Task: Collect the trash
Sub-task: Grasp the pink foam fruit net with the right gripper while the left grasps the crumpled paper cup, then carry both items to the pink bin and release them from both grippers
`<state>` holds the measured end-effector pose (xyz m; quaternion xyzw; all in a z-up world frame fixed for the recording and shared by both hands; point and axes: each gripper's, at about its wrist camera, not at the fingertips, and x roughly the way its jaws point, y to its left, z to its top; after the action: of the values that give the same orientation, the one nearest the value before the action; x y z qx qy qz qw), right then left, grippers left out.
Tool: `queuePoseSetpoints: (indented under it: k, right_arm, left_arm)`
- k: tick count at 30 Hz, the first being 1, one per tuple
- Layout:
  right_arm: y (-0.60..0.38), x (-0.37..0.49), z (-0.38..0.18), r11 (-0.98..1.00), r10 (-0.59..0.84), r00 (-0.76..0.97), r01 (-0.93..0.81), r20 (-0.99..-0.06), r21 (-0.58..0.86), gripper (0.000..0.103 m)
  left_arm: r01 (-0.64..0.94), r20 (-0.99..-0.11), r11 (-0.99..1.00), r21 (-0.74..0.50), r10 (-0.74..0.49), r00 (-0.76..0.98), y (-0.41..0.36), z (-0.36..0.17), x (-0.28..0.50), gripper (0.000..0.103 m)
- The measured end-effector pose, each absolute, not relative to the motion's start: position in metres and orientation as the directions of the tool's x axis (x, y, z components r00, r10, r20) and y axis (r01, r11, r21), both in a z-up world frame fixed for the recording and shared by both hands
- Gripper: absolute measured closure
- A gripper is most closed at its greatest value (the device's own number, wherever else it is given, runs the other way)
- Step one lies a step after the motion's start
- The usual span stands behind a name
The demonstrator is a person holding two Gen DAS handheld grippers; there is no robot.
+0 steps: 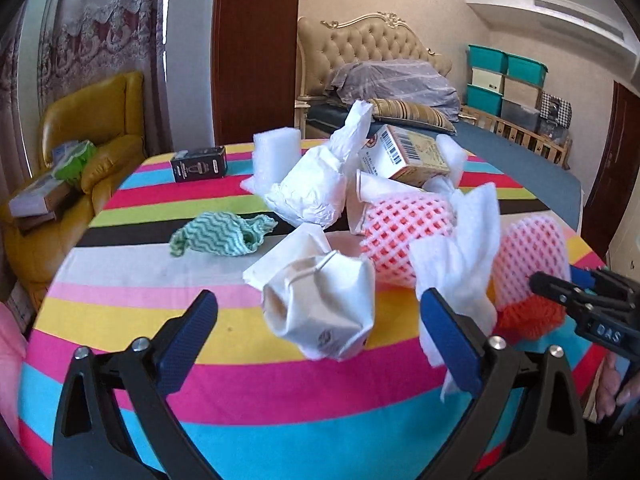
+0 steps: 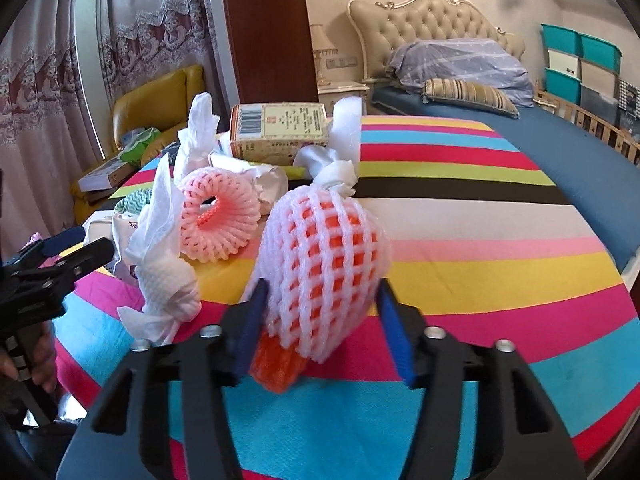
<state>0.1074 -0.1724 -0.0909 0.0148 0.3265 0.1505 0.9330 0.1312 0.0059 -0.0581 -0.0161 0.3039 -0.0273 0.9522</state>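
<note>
Right wrist view: right gripper (image 2: pixel 320 320) jaws straddle white-and-orange foam net (image 2: pixel 320 252), pad contact unclear.

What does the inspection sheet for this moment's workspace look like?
Surface: striped tablecloth, round table.
Job's things: foam net over an orange core, pink foam net, crumpled paper cup, tissues, carton.
Clutter: green cloth, black box.
Claws: left claw open around the cup; right claw straddling the net, contact unclear.
Cables: nothing seen.
Surroundings: bed, yellow armchair, storage boxes.
</note>
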Motion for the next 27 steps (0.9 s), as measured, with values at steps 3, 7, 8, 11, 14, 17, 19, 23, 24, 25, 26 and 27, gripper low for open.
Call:
queuePoseSetpoints:
  k: [3,7,8,11,14,17,19,23,24,25,26,27]
  right_arm:
    - [-0.175,0.108,-0.091,0.954,0.293,0.748,-0.268,-0.595,0.132,0.066]
    - [-0.174,0.105,-0.088,0.954,0.29,0.762,-0.276,-0.579,0.115,0.073]
    - [-0.174,0.103,-0.087,0.954,0.29,0.767,-0.279,-0.572,0.11,0.073]
    - [-0.172,0.099,-0.082,0.954,0.286,0.784,-0.285,-0.551,0.09,0.075]
    - [-0.17,0.092,-0.074,0.954,0.287,0.805,-0.291,-0.52,0.077,0.075]
    - [-0.166,0.086,-0.064,0.949,0.3,0.818,-0.308,-0.491,0.067,0.075]
    - [-0.159,0.081,-0.057,0.942,0.315,0.823,-0.331,-0.472,0.052,0.075]
    - [-0.139,0.069,-0.043,0.921,0.354,0.832,-0.389,-0.427,0.007,0.075]
    - [-0.133,0.066,-0.04,0.915,0.366,0.831,-0.404,-0.419,-0.001,0.075]
    - [-0.128,0.065,-0.037,0.909,0.378,0.83,-0.417,-0.411,-0.007,0.075]
    - [-0.122,0.063,-0.032,0.9,0.393,0.827,-0.435,-0.401,-0.014,0.075]
    - [-0.115,0.061,-0.028,0.892,0.409,0.824,-0.452,-0.392,-0.018,0.075]
  left_arm:
    - [0.051,-0.608,0.997,-0.058,-0.076,0.791,0.003,-0.065,0.145,0.027]
    - [0.059,-0.622,0.996,-0.07,-0.089,0.778,0.003,-0.074,0.152,0.047]
    - [0.058,-0.615,0.995,-0.078,-0.093,0.783,0.004,-0.074,0.15,0.047]
    - [0.064,-0.584,0.996,-0.066,-0.09,0.807,0.005,-0.069,0.14,0.048]
    - [0.069,-0.546,0.996,-0.058,-0.089,0.833,0.007,-0.058,0.124,0.048]
    - [0.058,-0.504,0.997,-0.046,-0.074,0.861,0.014,-0.046,0.106,0.048]
    - [0.046,-0.48,0.998,-0.044,-0.062,0.875,0.02,-0.039,0.095,0.048]
    - [0.019,-0.447,0.999,-0.037,-0.033,0.894,0.035,-0.025,0.075,0.047]
    - [0.008,-0.437,1.0,-0.03,-0.02,0.899,0.038,-0.023,0.07,0.047]
    - [-0.004,-0.425,1.0,-0.024,-0.006,0.905,0.042,-0.02,0.065,0.047]
    - [-0.015,-0.416,1.0,-0.022,0.005,0.909,0.047,-0.017,0.06,0.047]
    - [-0.027,-0.408,0.999,-0.021,0.016,0.913,0.051,-0.015,0.055,0.047]
